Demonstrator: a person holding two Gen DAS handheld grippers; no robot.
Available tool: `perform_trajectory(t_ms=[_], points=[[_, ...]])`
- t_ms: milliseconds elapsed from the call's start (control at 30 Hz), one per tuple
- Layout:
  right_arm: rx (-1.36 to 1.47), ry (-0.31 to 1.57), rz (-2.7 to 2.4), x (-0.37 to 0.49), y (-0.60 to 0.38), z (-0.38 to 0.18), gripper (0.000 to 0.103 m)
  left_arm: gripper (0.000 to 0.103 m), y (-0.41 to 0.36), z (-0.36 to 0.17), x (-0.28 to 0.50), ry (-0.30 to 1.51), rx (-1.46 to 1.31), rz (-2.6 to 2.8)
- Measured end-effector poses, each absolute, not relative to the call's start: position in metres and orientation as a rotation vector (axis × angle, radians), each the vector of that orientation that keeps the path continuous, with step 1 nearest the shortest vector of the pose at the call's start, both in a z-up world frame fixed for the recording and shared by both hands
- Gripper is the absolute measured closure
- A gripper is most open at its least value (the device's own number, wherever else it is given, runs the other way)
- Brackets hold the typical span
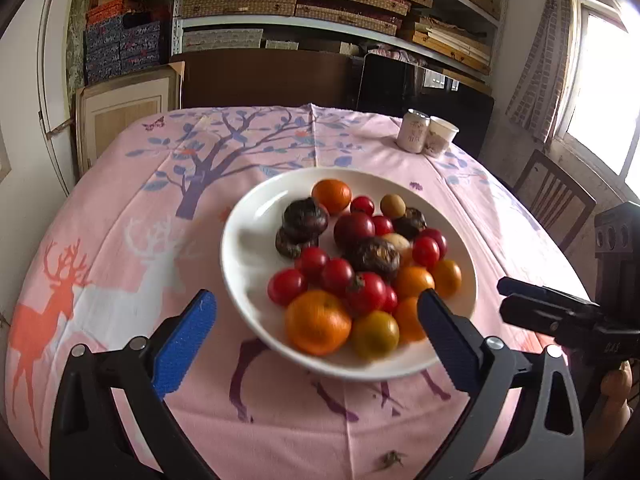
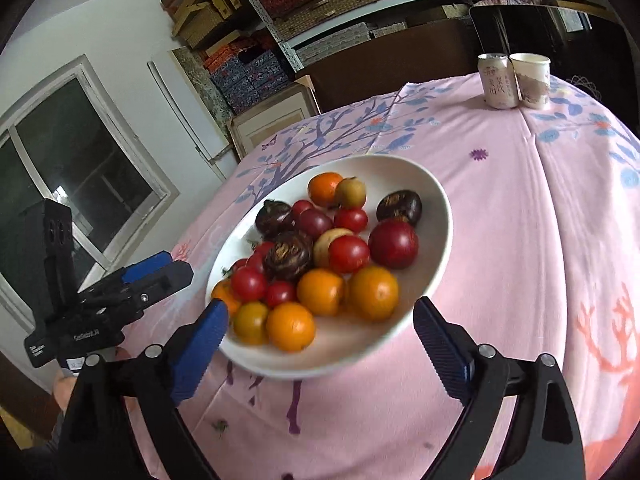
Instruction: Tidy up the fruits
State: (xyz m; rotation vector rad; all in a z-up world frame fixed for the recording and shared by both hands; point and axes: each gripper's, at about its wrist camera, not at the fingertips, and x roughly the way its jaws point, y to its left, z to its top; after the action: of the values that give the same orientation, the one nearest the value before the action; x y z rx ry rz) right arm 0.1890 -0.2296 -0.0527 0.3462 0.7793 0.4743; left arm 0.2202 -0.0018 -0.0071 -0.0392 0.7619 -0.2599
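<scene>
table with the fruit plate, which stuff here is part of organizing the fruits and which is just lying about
Part of the job:
- white plate
- oranges
- red tomatoes
- dark water chestnuts
- left gripper, open
- right gripper, open

Just lying about:
- drink can
- paper cup
- boxes on the shelves
- wooden chair

Plate (image 1: 248, 256) ahead of claw: glossy white ceramic look. Tomatoes (image 1: 366, 292) smooth, shiny; oranges (image 1: 318, 322) matt, pitted. Cloth (image 1: 132, 184) under it: matt printed fabric. Claw pads (image 1: 184, 344): ribbed blue rubber look. Far can (image 2: 498, 80): metal.
</scene>
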Motion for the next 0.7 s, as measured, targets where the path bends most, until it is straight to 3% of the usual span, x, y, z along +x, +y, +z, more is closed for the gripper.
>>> perform_trajectory(t_ms=[233, 700], points=[[0.248, 0.767, 0.411, 0.131, -0.234, -0.035, 0.004, 0.005, 0.002, -0.013, 0.153, 0.776, -0.032, -0.194], [0.071, 0.604, 0.296, 0.034, -0.227, 0.019, 0.004, 0.005, -0.005, 0.040, 0.044, 0.626, 0.002, -0.148]])
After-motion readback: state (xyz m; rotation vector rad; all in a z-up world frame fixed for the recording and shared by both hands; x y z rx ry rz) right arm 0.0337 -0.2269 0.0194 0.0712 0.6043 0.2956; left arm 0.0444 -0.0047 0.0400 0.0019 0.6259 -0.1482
